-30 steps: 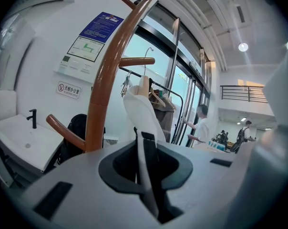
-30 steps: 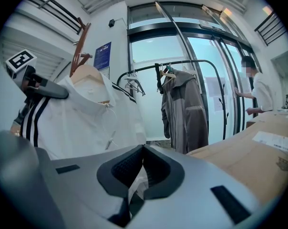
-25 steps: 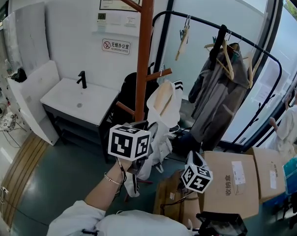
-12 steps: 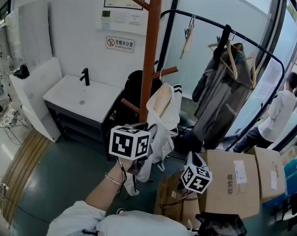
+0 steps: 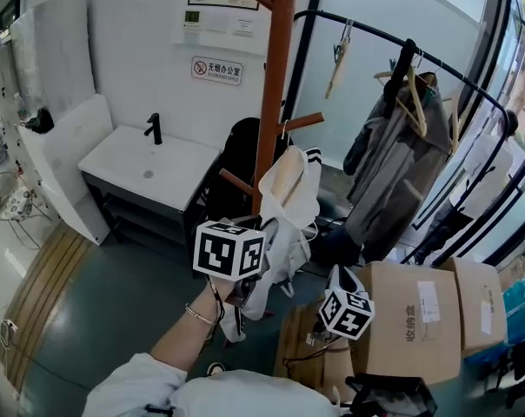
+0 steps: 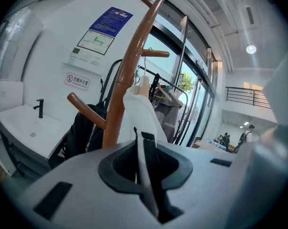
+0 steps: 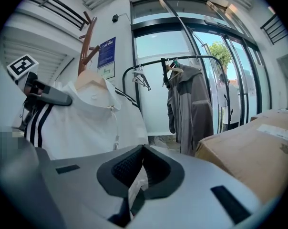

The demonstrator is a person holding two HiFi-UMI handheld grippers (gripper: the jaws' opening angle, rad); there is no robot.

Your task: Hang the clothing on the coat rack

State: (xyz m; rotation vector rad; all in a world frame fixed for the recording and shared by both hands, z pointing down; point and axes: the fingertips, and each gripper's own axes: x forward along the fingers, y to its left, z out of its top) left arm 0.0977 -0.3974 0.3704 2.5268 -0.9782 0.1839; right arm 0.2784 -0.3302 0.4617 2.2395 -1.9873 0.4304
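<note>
Fingers of the left gripper [image 6: 145,175] clamp a striped edge of the white jacket [image 5: 290,189]; the right gripper [image 7: 133,191] seemingly pinches its hem (to steady it) by the coat rack [image 5: 271,85]

White sleeve [image 5: 132,387], thin bracelet [image 5: 197,317], black-and-white marker cubes [image 5: 229,249] on grey tongs [image 6: 146,175]

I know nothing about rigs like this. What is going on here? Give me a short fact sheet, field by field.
Garment: white jacket with black stripes, on a wooden hanger
Rack: wooden coat rack; the hanger's hook is up by a peg, but I cannot tell whether it is hooked on
Left gripper: closed on a black-striped part of the jacket
Right gripper: closed on a white fold of the jacket
Also on rack: black backpack
Nearby: white sink counter, grey coat, cardboard box
</note>
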